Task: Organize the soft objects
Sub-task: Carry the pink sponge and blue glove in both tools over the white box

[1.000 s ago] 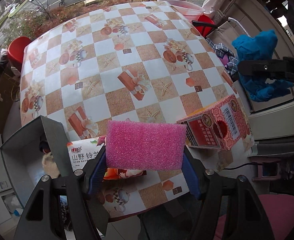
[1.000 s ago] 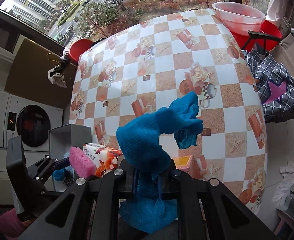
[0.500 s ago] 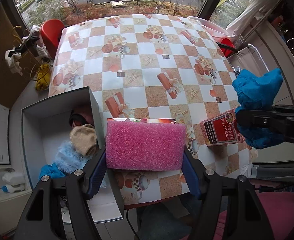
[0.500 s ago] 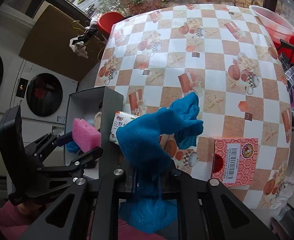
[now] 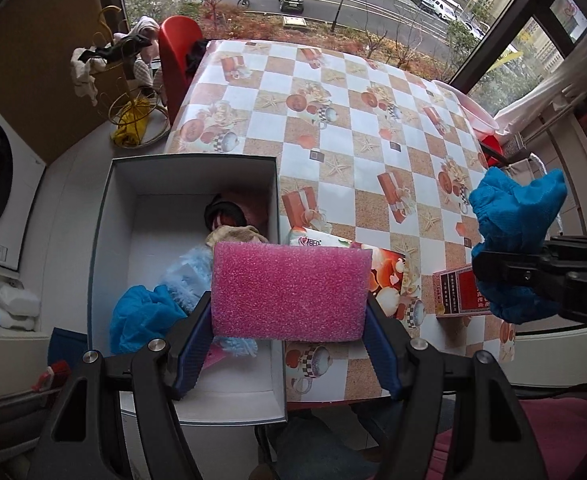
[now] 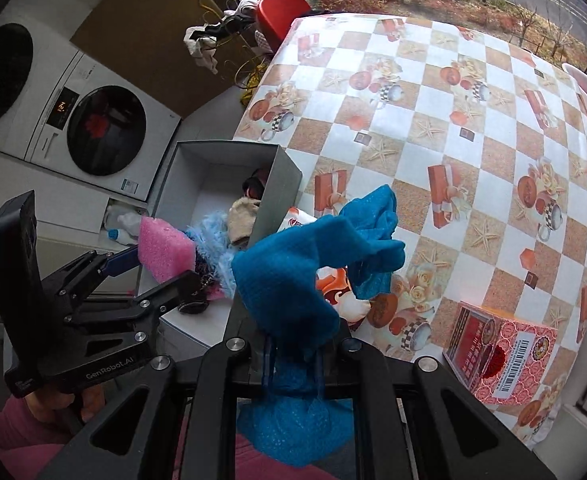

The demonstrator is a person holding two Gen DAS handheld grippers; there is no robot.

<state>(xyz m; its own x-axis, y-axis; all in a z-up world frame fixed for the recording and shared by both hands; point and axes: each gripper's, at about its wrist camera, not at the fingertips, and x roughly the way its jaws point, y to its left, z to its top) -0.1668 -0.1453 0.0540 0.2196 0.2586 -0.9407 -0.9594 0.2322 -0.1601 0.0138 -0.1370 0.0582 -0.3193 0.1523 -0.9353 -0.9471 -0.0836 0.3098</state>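
Observation:
My left gripper is shut on a pink sponge and holds it above the right wall of a grey box beside the table. The box holds a blue cloth, a fluffy light-blue item, a beige cloth and a dark item. My right gripper is shut on a blue mesh cloth, held above the table's front edge. The left gripper with the sponge also shows in the right wrist view, over the box.
A checkered table carries a tissue pack and a red carton near its front edge. A pink basin sits at the far right. Washing machines and a red stool stand to the left.
Both grippers have swung left with their loads. The pink sponge now hangs over the box's right wall, and the box interior is in fuller view.

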